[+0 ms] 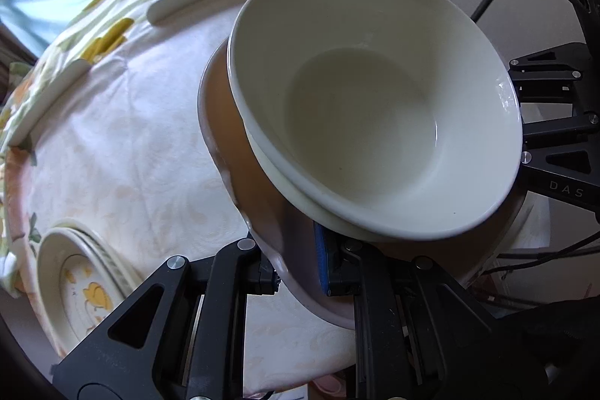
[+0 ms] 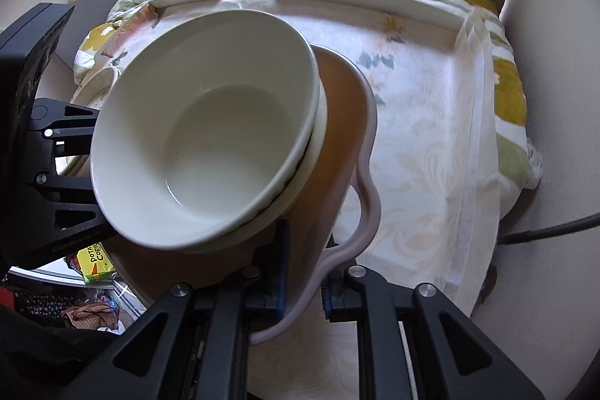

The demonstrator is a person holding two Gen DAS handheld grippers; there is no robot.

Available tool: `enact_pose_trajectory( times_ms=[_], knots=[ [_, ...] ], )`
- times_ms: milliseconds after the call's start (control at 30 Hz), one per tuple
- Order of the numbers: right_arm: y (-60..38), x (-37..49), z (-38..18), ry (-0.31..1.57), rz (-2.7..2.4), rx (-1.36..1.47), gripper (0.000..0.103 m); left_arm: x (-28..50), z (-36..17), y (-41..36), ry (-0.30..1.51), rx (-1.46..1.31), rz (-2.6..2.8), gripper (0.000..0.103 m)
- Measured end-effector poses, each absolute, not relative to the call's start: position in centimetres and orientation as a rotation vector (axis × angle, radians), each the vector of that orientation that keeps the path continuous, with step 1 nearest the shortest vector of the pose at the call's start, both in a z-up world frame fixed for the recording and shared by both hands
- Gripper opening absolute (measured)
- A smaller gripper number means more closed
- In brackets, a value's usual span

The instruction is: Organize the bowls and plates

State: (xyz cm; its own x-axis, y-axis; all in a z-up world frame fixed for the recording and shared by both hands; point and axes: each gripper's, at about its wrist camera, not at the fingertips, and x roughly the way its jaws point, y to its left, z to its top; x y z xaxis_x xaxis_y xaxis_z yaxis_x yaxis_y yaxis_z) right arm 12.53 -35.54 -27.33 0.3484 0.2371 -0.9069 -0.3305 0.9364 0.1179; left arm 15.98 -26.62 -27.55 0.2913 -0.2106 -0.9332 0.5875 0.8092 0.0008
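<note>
- Left gripper [image 1: 300,272] and right gripper [image 2: 303,282] each clamp the tray [image 2: 348,137] rim.
- Two nested bowls [image 1: 375,107] sit tilted on it.
- Plates [image 1: 82,291], apparently stacked, rest on the tablecloth [image 1: 131,137].

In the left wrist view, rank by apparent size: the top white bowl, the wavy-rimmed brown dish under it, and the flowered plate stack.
1. Top white ceramic bowl, though nearness inflates it.
2. Wavy-rimmed brown dish, mostly hidden; it may really be bigger.
3. Flowered plate stack, smallest, partly cut off.
</note>
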Motion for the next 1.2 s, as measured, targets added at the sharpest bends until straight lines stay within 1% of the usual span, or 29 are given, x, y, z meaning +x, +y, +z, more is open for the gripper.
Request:
enact_pose_trajectory(
  times_ms=[267, 400, 567, 733, 933, 1200],
  knots=[
    [-32.4, 12.8, -22.8, 1.110, 0.417, -0.160, 0.013, 15.0, -22.9, -22.4, 1.111, 0.349, -0.492, 0.012],
    [-28.7, 12.7, -21.1, 1.095, 0.437, -0.188, 0.013, 14.9, -21.4, -18.5, 1.102, 0.334, -0.473, 0.012],
    [-23.6, 12.7, -20.2, 1.085, 0.443, -0.188, 0.013, 15.3, -20.6, -13.0, 1.106, 0.334, -0.464, 0.012],
    [-18.0, 12.8, -20.6, 1.097, 0.448, -0.172, 0.013, 15.5, -21.1, -7.1, 1.122, 0.352, -0.467, 0.012],
    [-12.0, 12.9, -22.5, 1.126, 0.448, -0.145, 0.013, 15.7, -23.2, -1.1, 1.156, 0.367, -0.474, 0.012],
    [-8.2, 13.1, -25.2, 1.169, 0.436, -0.132, 0.013, 16.4, -26.3, 2.8, 1.197, 0.366, -0.500, 0.012]
  ],
)
